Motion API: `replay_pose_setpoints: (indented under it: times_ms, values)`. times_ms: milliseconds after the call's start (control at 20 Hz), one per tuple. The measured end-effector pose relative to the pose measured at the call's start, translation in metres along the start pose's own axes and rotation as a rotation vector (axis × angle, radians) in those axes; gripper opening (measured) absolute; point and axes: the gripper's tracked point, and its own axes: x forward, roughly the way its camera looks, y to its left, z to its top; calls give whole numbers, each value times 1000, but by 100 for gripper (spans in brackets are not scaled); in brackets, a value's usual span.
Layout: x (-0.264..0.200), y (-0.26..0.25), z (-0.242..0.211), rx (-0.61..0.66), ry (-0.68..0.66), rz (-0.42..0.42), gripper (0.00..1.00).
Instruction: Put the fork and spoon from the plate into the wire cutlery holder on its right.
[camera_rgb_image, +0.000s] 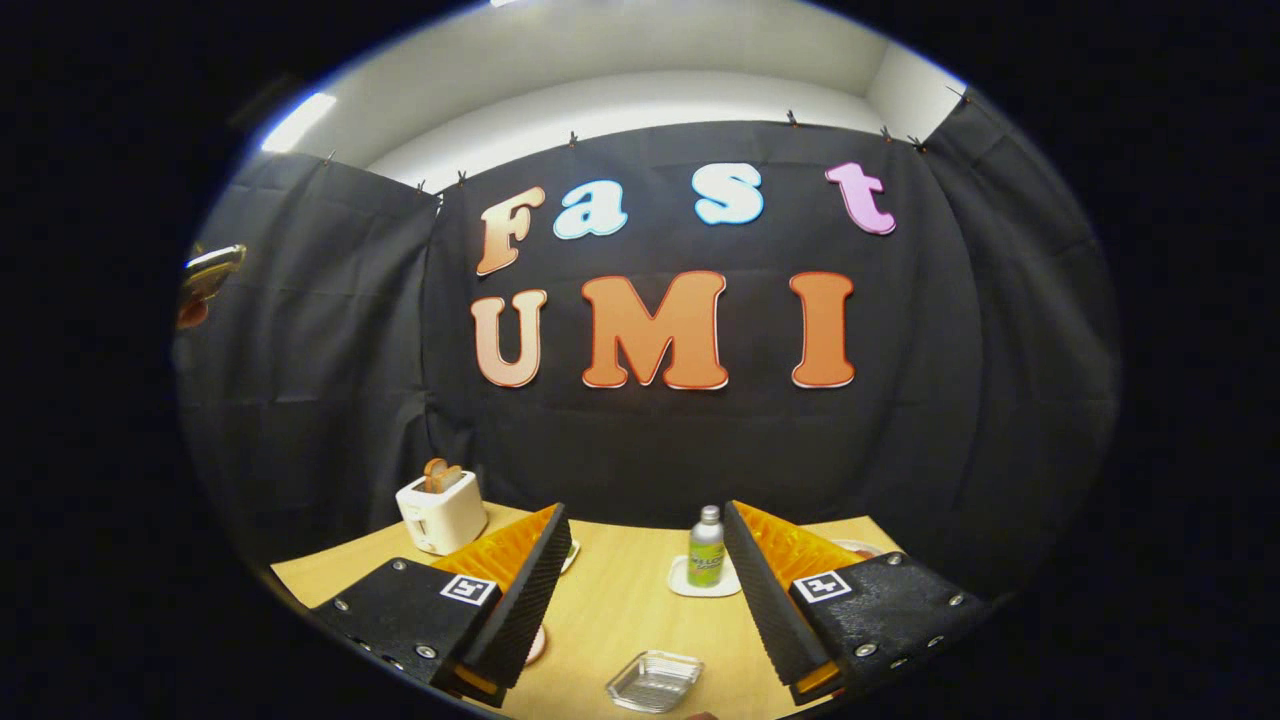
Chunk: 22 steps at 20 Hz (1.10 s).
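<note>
The gripper (648, 600) hangs with fingers spread and empty above a small glass dish (655, 681), a bottle (706, 548) and toaster (441, 512) beyond, so nothing looks started; fork, spoon and holder cannot be made out.

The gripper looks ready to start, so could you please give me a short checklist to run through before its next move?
1. Fingers open: ok. The gripper is spread wide, with nothing between its fingers.
2. Fork and spoon located: not ok. No cutlery can be made out on the table.
3. Wire holder located: not ok. It cannot be made out either.
4. Obstacles noted: ok. A bottle stands on a coaster just ahead of the fingers, a glass dish lies between them, and a toaster sits beyond the left finger.
5. Plate identified: cannot tell. Rims of round items peek out beside both fingers, mostly hidden.
</note>
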Motion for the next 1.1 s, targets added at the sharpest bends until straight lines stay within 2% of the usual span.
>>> replay_pose_setpoints:
  times_ms: [400,700,850,1100]
  values:
    - [36,89,-51,-41,157,23,92]
    - [53,140,-113,-64,362,83,93]
    - [60,155,-146,-79,470,87,93]
    - [57,185,-204,-97,663,130,93]
